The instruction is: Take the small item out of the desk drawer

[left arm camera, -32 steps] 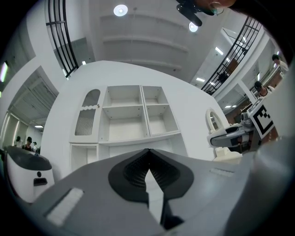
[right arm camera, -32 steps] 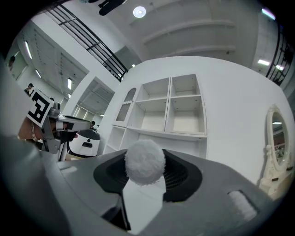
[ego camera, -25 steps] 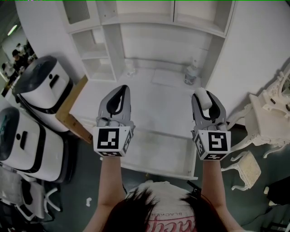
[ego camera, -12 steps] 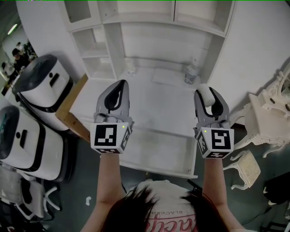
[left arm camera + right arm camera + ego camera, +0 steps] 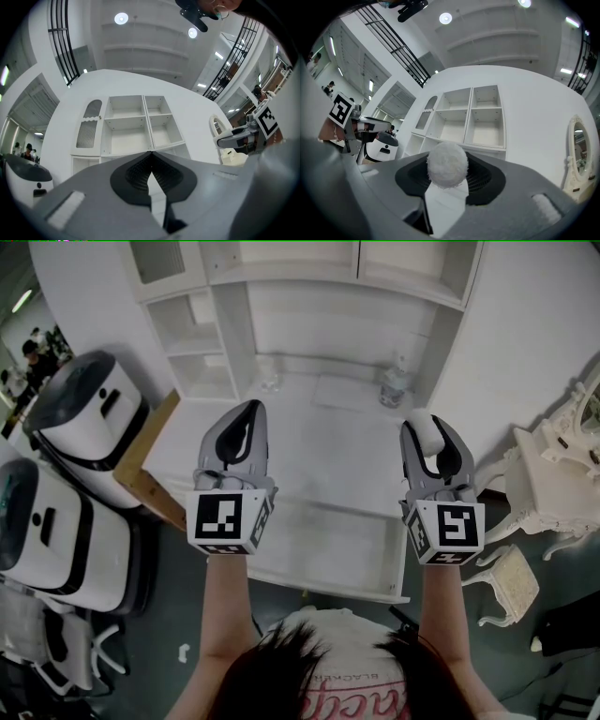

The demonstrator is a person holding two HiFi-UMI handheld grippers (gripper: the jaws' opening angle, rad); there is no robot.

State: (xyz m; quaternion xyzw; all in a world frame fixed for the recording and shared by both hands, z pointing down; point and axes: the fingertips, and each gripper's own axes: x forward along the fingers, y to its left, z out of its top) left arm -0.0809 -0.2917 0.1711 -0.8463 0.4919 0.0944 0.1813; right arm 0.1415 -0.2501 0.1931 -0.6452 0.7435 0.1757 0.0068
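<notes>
A small white fluffy ball [image 5: 447, 164] sits between the tips of my right gripper [image 5: 427, 434], whose jaws are shut on it; in the head view the ball [image 5: 419, 435] shows at the gripper's tip, held above the right part of the white desk [image 5: 309, 451]. My left gripper [image 5: 246, 414] hangs over the desk's left part with its jaws shut and nothing between them; the left gripper view shows its tips [image 5: 151, 155] meeting. The open desk drawer [image 5: 328, 549] lies below both grippers, near the person's body.
A white shelf unit [image 5: 197, 352] stands at the back of the desk, with a clear bottle [image 5: 396, 390] at the back right. Two white machines [image 5: 84, 418] stand at the left beside a wooden board [image 5: 150, 465]. An ornate white table [image 5: 562, 474] and stool [image 5: 511, 582] are at the right.
Both grippers have risen slightly and drifted a little away from the person, the right one still holding the ball. The jaws have not changed.
</notes>
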